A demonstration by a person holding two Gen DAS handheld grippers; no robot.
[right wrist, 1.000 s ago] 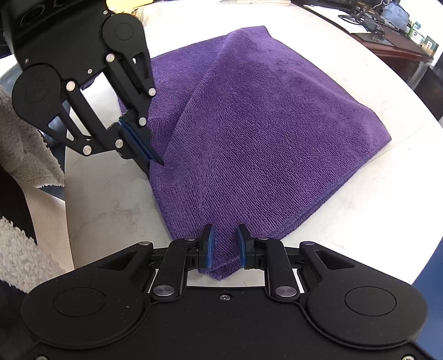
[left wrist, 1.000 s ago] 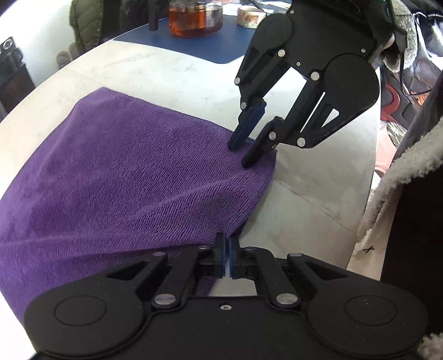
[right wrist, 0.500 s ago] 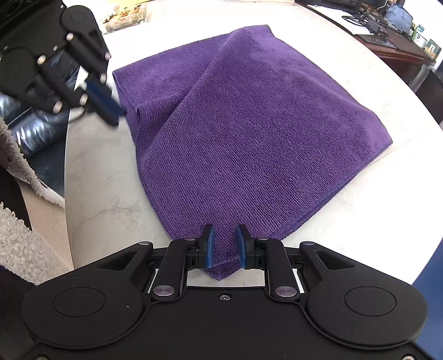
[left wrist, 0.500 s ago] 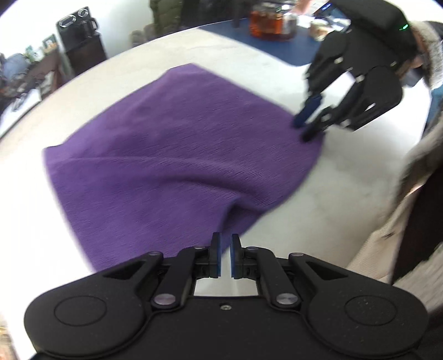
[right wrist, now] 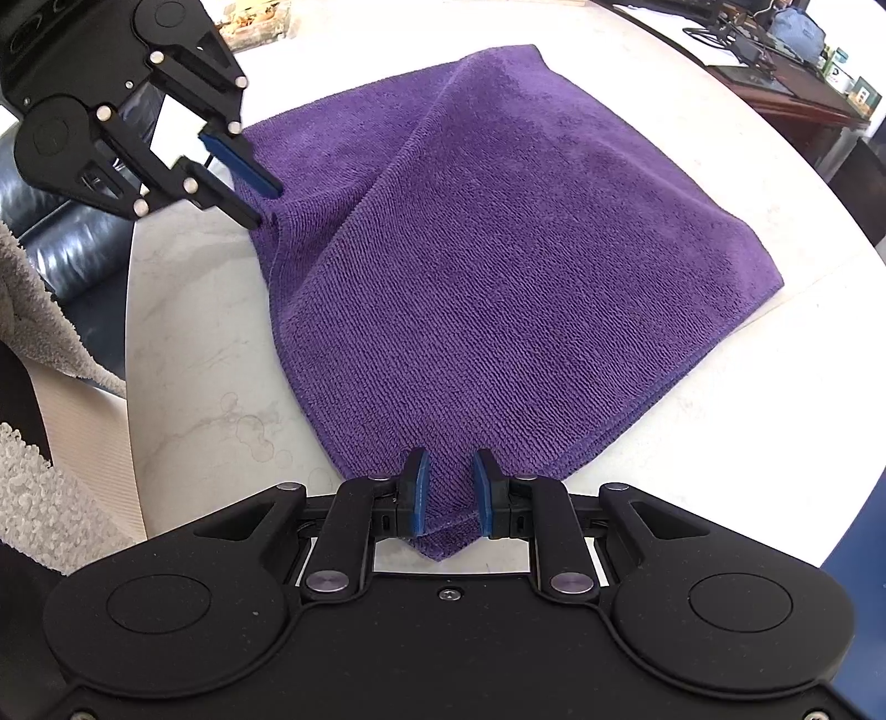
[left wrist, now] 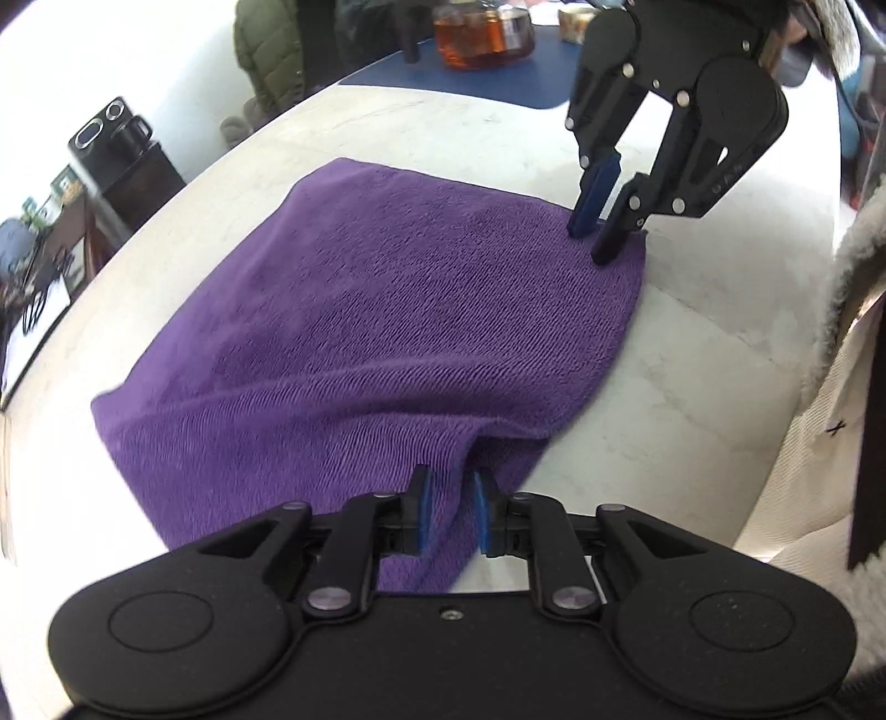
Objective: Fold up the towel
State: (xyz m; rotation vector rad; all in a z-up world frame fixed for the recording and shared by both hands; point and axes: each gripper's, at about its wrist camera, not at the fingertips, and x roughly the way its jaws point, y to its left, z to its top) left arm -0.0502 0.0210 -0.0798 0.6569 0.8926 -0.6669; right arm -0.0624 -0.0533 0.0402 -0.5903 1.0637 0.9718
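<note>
Towel corners at both jaws

Left gripper (left wrist: 448, 512) jaws opening, towel (left wrist: 387, 332) fold between; right gripper (right wrist: 447, 493) straddles its near corner at 6 o'clock, grip unclear.

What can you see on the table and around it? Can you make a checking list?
Surface: white table, faint ring stains near its edge.
Job's things: purple towel, folded over, lying flat.
Clutter: glass pot of amber liquid on a blue mat at the far side.
Grippers: left gripper jaws opening, towel edge between them; right gripper around the towel's near corner, grip unclear.
Cables: nothing seen near the towel.
Surroundings: green jacket, dark leather seat, fleecy sleeve.
</note>
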